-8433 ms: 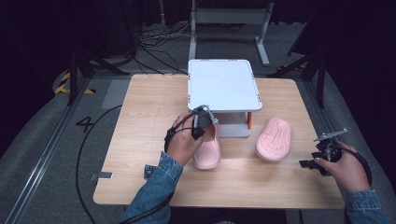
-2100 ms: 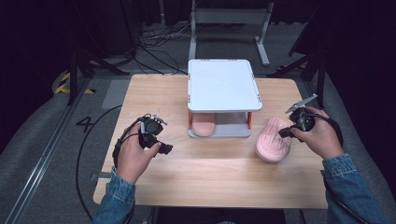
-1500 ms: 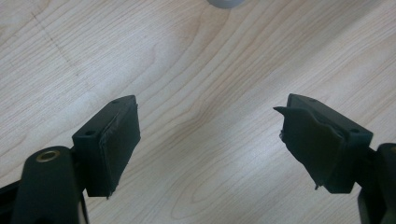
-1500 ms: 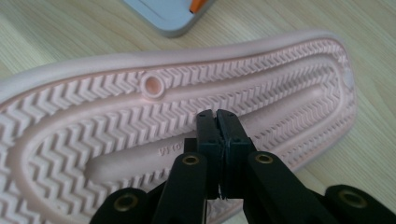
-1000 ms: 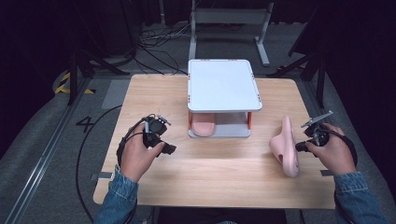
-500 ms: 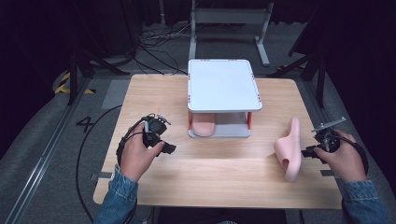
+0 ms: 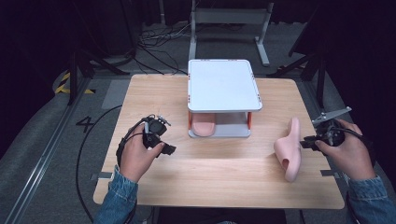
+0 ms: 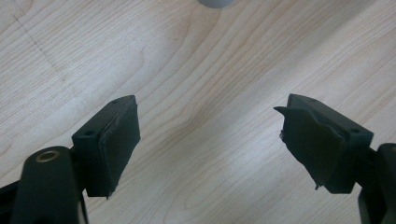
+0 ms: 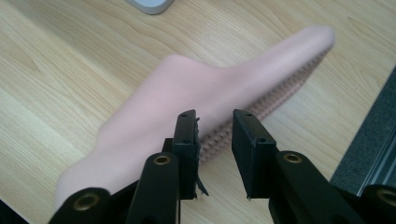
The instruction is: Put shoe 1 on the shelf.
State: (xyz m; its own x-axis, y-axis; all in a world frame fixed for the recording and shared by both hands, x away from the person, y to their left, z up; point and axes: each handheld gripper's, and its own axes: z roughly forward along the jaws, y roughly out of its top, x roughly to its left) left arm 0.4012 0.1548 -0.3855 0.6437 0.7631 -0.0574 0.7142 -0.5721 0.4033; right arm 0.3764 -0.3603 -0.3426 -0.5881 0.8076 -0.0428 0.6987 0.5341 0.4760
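Since a second ago, we note the slipper [image 7: 290, 148] tipped onto edge; right gripper [image 9: 215, 140] jaws narrow, seemingly releasing it (left gripper [image 8: 210, 140] wide, empty).

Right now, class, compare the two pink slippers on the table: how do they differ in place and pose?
The slipper under the rack lies flat on the white rack's lower shelf, partly hidden; the slipper at the right tool is out on the open wooden table, tipped up on its edge with its ribbed sole facing the right tool. The first has no tool near it; the second sits at that tool's jaws. Both are the same pink.
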